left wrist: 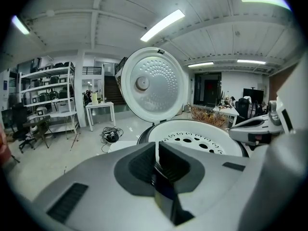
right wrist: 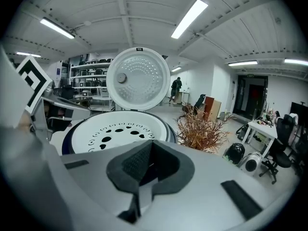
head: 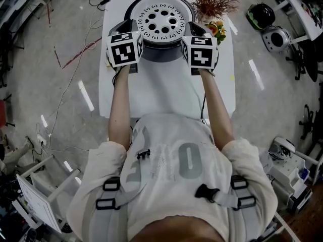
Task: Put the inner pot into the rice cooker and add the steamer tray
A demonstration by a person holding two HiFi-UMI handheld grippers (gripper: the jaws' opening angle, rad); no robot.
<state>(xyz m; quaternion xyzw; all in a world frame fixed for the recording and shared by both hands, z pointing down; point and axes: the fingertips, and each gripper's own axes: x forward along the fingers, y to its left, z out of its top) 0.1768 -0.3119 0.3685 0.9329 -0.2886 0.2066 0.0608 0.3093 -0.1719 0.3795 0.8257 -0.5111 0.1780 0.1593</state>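
Observation:
The rice cooker (head: pixel 160 54) stands at the far end of the white table (head: pixel 166 92), its round lid (left wrist: pixel 154 85) (right wrist: pixel 138 78) raised upright. The white steamer tray (head: pixel 161 19) (left wrist: pixel 197 141) (right wrist: pixel 115 131), pierced with several holes, lies flat across the cooker's mouth. It hides whatever is underneath, so no inner pot shows. My left gripper (head: pixel 129 26) (left wrist: pixel 158 153) is at the cooker's left side, pads together. My right gripper (head: pixel 196 29) (right wrist: pixel 150 153) is at the cooker's right side, pads together. I see nothing gripped in either.
A dried brown plant (head: pixel 214 1) (right wrist: pixel 202 131) and some orange flowers (head: pixel 217 29) stand just right of the cooker, close to my right gripper. Cables cross the floor (head: pixel 75 54) to the left. Round appliances (head: pixel 262 16) sit on the floor at the right.

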